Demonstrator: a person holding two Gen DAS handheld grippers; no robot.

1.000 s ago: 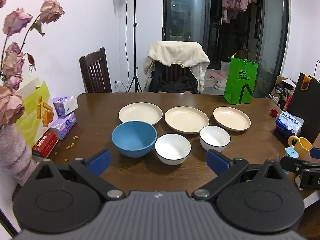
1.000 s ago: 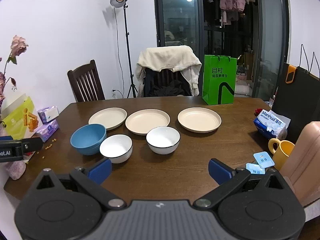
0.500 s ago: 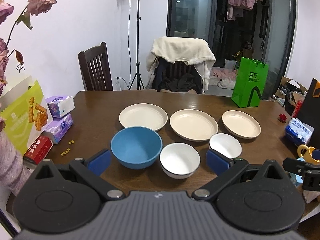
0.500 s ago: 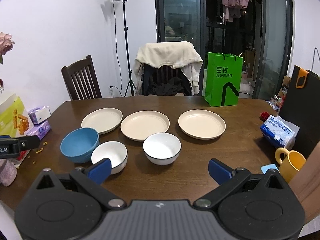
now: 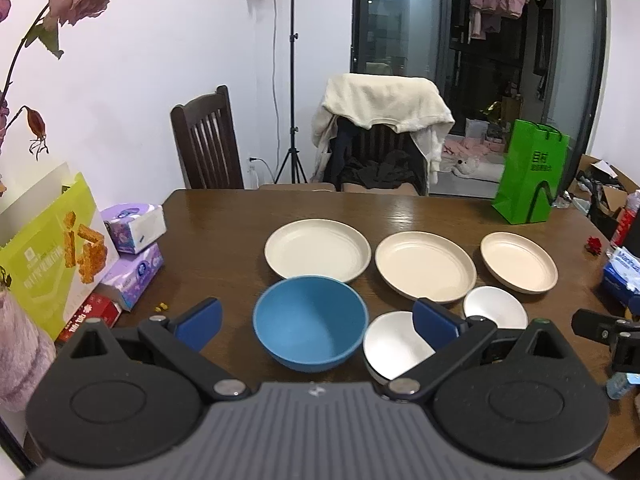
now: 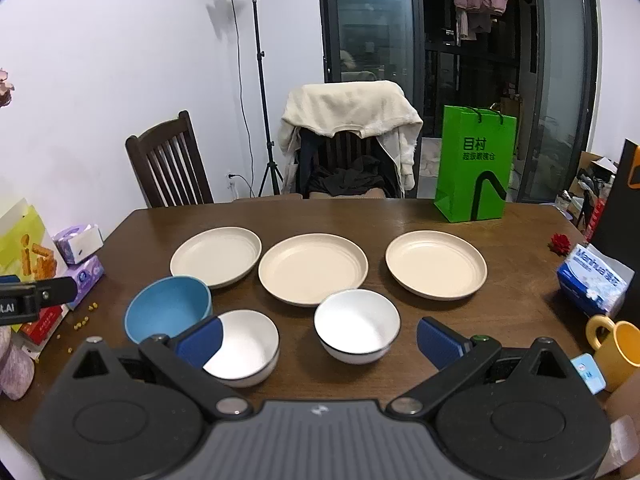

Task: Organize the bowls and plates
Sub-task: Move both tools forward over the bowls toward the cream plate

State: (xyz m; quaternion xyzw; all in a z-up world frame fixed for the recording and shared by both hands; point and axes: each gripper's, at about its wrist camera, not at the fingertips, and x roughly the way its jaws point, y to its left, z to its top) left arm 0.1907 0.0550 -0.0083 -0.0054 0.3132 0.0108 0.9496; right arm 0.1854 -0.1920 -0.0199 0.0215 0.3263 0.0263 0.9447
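I am lining up on the bowls, which sit in a row at the near side of the dark wooden counter (image 6: pixel 520 312): a deep blue plastic-looking bowl (image 5: pixel 310 334) on the left, a white bowl with a dark rim (image 6: pixel 248 346) in the middle, and a second white dark-rimmed bowl (image 6: pixel 357 330) to the right. Behind them, three round cream plates are lying side by side: the left cream plate (image 6: pixel 216 255), the middle cream plate (image 6: pixel 313 268) and the right cream plate (image 6: pixel 436 264).

Nothing is stacked yet, so I judge I am at the very start, choosing a first pick. My left gripper (image 5: pixel 316 318) is hovering with its jaws wide apart, framing the blue bowl and holding nothing. My right gripper (image 6: pixel 318 338) is likewise spread and empty, with the right-hand white bowl sitting between its blue pads. The next move probably calls for lowering one jaw inside a rim and the other outside, then closing gently, since the bowls look smooth and could slide.

As for writing: the green paper bag (image 6: pixel 476 164) is carrying large characters reading "目村" with a smaller line beneath that I cannot make out. The blue and white tissue pack (image 6: pixel 592 280) is showing "Manhua". The yellow-green snack box (image 5: pixel 60 248) has print too small to read, and my other gripper's body at the left edge of the right view shows ".AI".
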